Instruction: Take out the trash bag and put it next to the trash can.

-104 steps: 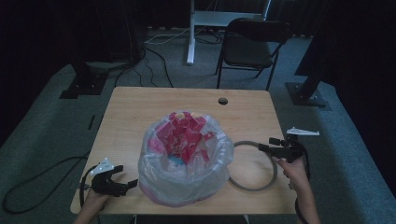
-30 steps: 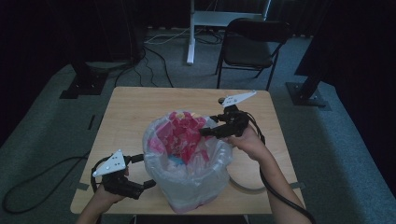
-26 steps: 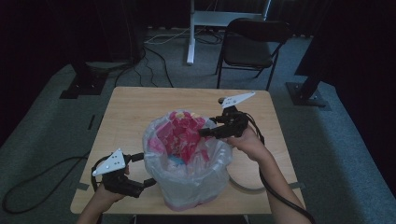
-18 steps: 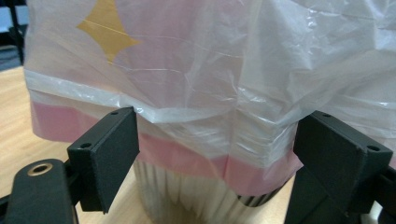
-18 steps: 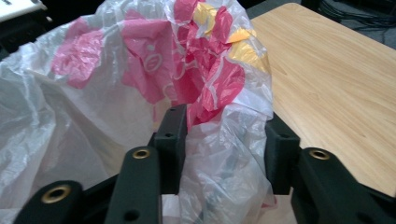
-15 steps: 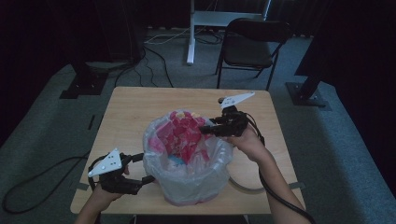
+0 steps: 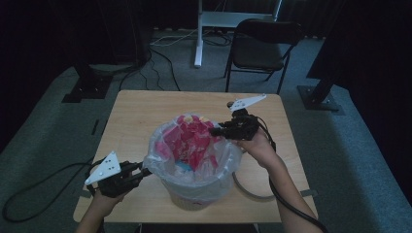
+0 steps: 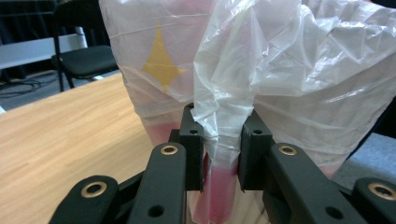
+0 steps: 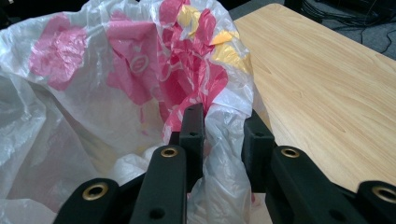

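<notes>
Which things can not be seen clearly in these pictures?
- Bin wall: high view, covered by the plastic bag.
- Grey ring: high view, partly behind the bin and the right forearm.
- Bag's contents: right claw view, blocked by crumpled plastic.

No legible text is showing; a yellow four-pointed star mark is sitting on the plastic bag (image 8: 299, 70).
</notes>
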Tool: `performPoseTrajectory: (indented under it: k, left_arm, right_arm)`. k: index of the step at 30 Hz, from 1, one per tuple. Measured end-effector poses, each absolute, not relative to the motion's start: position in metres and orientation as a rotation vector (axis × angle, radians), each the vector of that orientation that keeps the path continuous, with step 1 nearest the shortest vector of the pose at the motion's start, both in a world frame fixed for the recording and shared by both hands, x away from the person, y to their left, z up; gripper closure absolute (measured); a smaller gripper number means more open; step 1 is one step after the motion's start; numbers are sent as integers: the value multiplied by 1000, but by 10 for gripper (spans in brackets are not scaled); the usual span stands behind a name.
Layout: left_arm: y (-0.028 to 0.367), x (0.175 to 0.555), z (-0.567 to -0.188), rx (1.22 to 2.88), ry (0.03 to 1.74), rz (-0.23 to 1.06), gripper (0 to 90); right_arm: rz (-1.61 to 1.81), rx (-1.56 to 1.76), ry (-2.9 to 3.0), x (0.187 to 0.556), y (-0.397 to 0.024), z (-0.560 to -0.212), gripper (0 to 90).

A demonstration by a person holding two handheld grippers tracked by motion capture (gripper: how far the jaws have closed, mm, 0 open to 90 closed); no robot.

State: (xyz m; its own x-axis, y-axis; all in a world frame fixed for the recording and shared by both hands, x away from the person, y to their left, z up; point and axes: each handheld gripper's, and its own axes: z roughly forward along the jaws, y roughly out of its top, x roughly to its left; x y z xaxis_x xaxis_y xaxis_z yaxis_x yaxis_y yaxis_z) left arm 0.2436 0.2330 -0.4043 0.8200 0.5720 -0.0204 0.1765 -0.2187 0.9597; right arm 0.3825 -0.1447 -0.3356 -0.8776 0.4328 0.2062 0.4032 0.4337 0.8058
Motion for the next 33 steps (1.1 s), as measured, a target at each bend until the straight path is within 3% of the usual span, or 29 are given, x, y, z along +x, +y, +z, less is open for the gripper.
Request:
performPoseTrajectory:
  k: [20, 28, 33]
  left_arm:
    - [243, 239, -353, 1730, 491, 473, 785]
    - [218, 244, -331, 1750, 431, 485, 784]
    - [199, 250, -330, 1765, 409, 462, 784]
  right_arm:
    - [1539, 720, 2526, 381, -151, -302, 876]
    - [1695, 641, 2501, 375, -150, -277, 877]
    - [1797, 535, 2583, 366, -140, -281, 876]
